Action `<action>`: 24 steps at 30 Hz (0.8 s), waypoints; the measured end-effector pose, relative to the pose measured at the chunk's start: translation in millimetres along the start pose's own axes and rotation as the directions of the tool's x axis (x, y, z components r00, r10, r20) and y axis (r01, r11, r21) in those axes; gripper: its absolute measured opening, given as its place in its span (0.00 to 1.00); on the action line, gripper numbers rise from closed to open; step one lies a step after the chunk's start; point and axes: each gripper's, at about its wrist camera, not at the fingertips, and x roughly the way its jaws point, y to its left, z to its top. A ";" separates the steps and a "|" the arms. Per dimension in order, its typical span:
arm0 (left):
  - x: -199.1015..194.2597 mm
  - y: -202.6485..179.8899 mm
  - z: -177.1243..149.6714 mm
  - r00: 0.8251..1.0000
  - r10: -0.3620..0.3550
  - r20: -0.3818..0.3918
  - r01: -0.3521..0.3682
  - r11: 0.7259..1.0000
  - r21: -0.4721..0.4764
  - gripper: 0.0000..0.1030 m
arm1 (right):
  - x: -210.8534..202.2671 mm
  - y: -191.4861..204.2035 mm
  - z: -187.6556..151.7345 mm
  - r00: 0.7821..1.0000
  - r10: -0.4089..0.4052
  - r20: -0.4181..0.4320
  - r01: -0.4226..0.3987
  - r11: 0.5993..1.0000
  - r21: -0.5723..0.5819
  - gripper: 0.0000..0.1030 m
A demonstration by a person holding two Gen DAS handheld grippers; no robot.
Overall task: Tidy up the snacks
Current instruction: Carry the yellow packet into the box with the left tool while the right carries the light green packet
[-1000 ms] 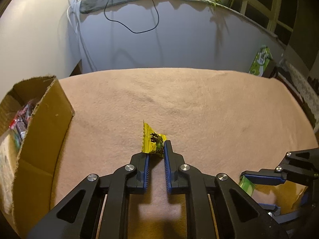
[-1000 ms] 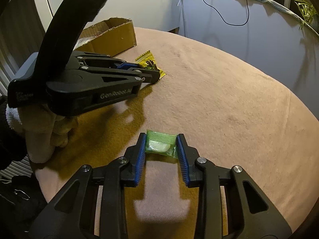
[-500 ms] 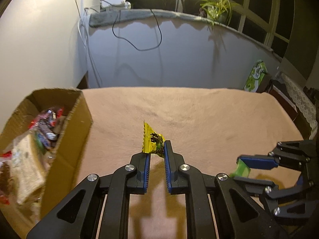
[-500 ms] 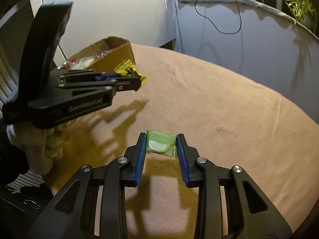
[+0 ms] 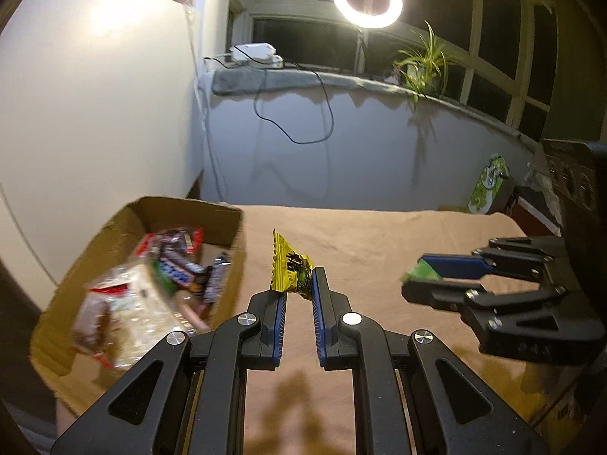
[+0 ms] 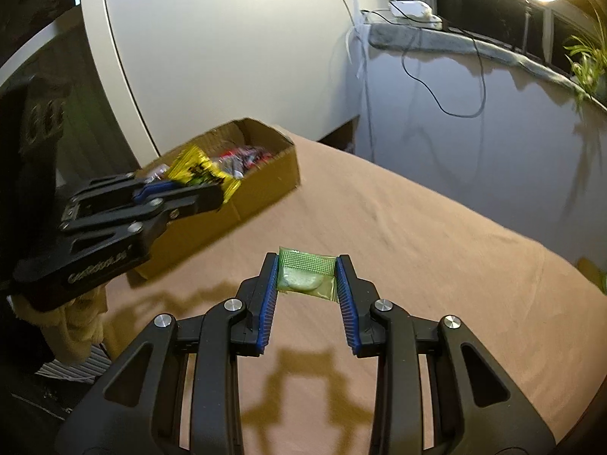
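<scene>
My left gripper is shut on a yellow snack packet and holds it in the air just right of an open cardboard box filled with several wrapped snacks. In the right wrist view the same packet hangs over the box's near edge. My right gripper is shut on a small green packet, held above the brown tablecloth. It shows at the right of the left wrist view.
A grey partition wall with a black cable stands behind the table. A green carton sits at the far right edge. A ring light, a plant and windows are beyond. A white wall is to the left.
Both grippers have risen off the tablecloth with their packets. The left one has moved toward the box, whose inside now shows.
</scene>
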 end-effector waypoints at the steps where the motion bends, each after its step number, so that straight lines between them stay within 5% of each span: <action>1: -3.5 3.8 -0.2 1.000 0.005 0.005 -0.005 1.000 -0.003 0.11 | 3.2 1.6 4.5 1.000 0.004 0.000 -0.004 1.000 -0.002 0.30; 24: -43.8 86.5 -12.2 0.993 0.111 0.050 -0.105 0.989 -0.108 0.11 | 80.2 81.9 85.7 0.992 0.125 -0.017 -0.126 0.986 -0.106 0.30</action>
